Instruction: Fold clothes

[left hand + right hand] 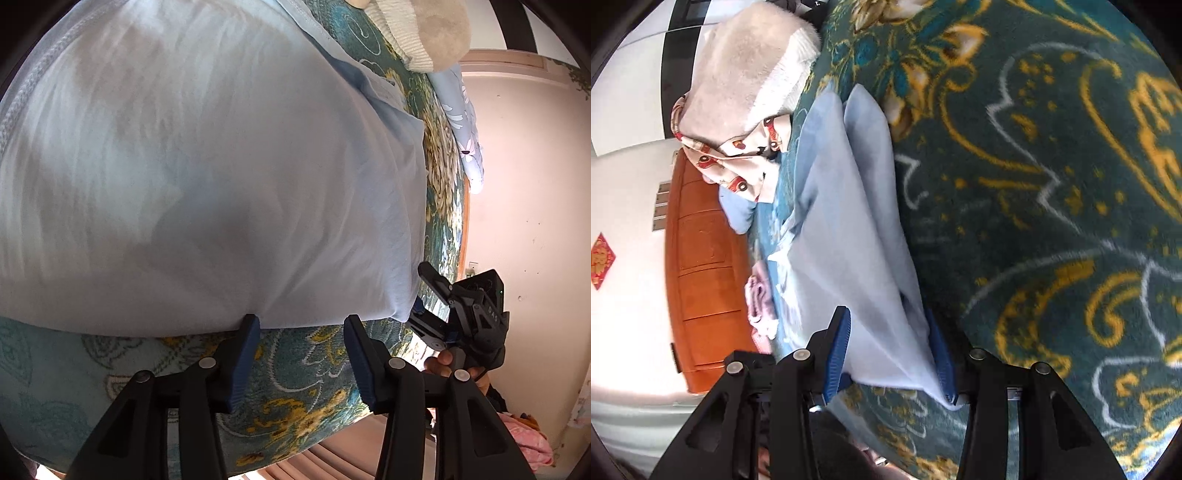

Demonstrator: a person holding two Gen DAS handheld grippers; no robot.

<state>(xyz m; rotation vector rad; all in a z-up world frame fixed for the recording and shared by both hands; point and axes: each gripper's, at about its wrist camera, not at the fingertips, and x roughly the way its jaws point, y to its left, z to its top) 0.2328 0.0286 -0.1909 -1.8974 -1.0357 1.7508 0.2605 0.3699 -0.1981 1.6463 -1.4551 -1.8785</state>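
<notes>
Garment (849,236) — between right gripper (892,350) fingers

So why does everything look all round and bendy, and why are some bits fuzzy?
Left wrist view: the fisheye lens bulges the light blue garment like a balloon; its cloth is smeared by motion blur, and the pink wall is washed out by bright light. Right wrist view: the patterned bedspread curves and blurs toward the edges, dark corners frame the picture, and glare whitens the lower left.

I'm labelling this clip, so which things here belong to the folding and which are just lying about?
In the job:
light blue garment
left hand-held gripper
right hand-held gripper

Lying about:
fluffy cream garment
car-print cloth
pink cloth
patterned bedspread
</notes>
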